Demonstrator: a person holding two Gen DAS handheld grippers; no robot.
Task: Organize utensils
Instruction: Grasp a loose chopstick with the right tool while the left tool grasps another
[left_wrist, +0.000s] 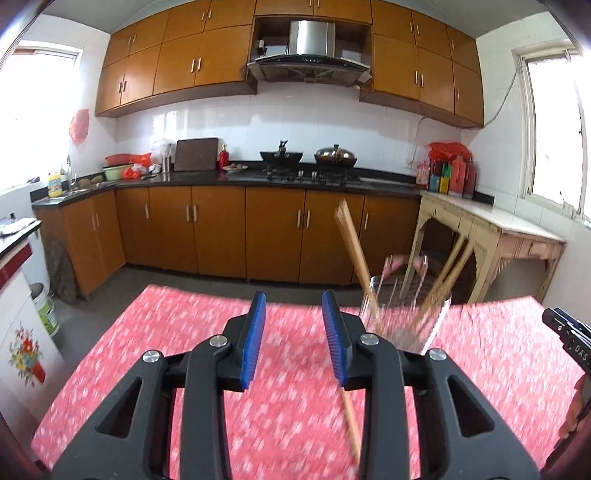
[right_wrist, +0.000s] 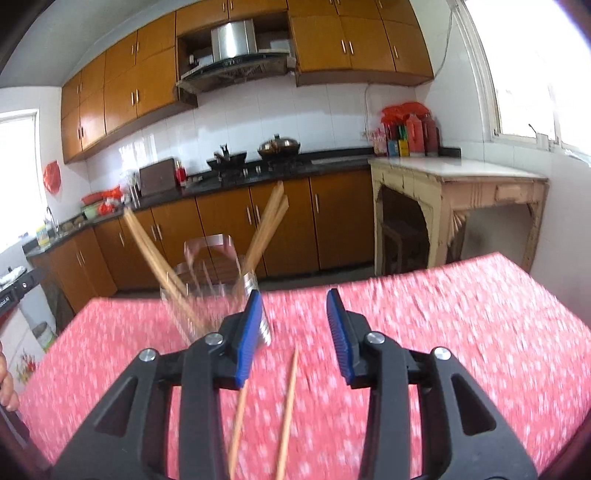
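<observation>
Risk of tipping centres on the clear glass holder, which stands on the red patterned tablecloth with chopsticks and forks already leaning in it. Both the left gripper and the right gripper stand parted and empty. Two loose chopsticks lie on the cloth below the right gripper; a hurried approach could roll them away or knock the holder.

Tablecloth: red with small white flecks, blurred.
Wall cabinets: orange-brown wood.
Range hood: steel, above the hob.
Worktop: dark; two woks, perhaps a cutting board.
Side table: cream, worn; red bottles behind.
</observation>
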